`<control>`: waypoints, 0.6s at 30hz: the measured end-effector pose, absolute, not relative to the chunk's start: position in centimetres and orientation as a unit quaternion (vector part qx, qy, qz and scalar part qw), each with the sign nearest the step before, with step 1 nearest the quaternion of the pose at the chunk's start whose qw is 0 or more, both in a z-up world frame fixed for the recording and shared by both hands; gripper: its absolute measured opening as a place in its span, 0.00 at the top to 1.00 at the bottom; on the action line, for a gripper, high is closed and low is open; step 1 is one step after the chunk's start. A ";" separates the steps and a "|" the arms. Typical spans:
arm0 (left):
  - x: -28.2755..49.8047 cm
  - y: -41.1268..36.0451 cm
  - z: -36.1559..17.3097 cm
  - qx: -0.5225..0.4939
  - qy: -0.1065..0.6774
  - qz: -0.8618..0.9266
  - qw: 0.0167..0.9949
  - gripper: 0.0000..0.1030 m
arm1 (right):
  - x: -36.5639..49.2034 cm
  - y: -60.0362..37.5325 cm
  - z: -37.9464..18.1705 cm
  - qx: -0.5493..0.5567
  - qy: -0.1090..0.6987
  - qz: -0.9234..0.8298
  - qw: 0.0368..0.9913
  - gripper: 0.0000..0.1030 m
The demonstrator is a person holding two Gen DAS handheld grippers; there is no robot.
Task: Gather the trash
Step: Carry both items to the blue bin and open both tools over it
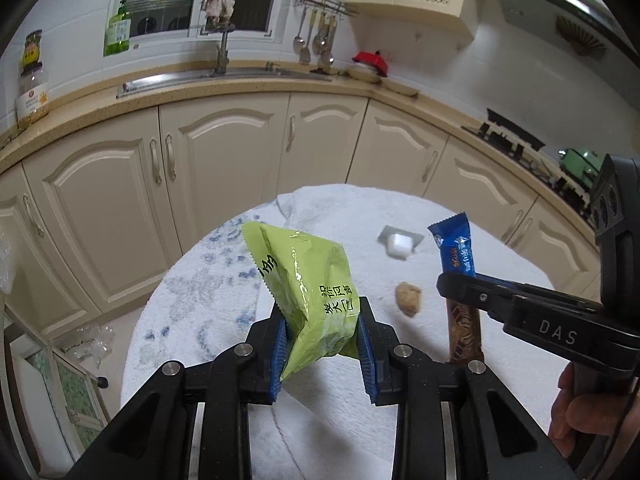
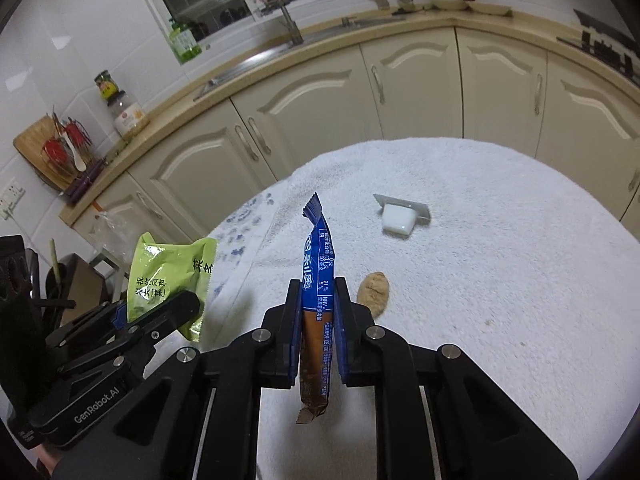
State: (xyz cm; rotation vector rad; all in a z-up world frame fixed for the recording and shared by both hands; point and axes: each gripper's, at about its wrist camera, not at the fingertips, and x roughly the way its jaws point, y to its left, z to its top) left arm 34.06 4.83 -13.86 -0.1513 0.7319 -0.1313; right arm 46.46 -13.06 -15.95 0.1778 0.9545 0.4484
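Observation:
My left gripper (image 1: pixel 322 312) is shut on a green snack bag (image 1: pixel 308 280), held above the white towel-covered table (image 1: pixel 224 312). The same green bag (image 2: pixel 168 276) and left gripper (image 2: pixel 160 312) show at the left of the right wrist view. My right gripper (image 2: pixel 318 292) is shut on a blue and brown snack wrapper (image 2: pixel 316 304), held upright above the table (image 2: pixel 500 280). That wrapper (image 1: pixel 456 252) and the right gripper (image 1: pixel 464 284) appear at the right of the left wrist view. A brown lump (image 2: pixel 374 292) and a small white packet (image 2: pixel 398 218) lie on the towel.
Cream kitchen cabinets (image 1: pixel 208 160) and a counter with a sink (image 1: pixel 224 74) curve behind the table. The brown lump (image 1: pixel 408 298) and white packet (image 1: pixel 400 244) also show in the left wrist view. A person's hand (image 1: pixel 580 412) holds the right gripper's handle. Clear plastic (image 1: pixel 92 344) lies on the floor.

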 end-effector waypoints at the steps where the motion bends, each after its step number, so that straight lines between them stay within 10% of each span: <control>1: 33.4 4.4 -13.4 -0.070 0.352 -0.067 0.931 0.74 | 46.0 -13.5 -15.6 0.086 0.451 0.212 0.862 0.87; 18: 22.8 -3.4 -8.7 -0.028 0.284 -0.124 0.950 0.74 | 36.7 -24.1 -8.6 0.122 0.365 0.163 0.908 0.87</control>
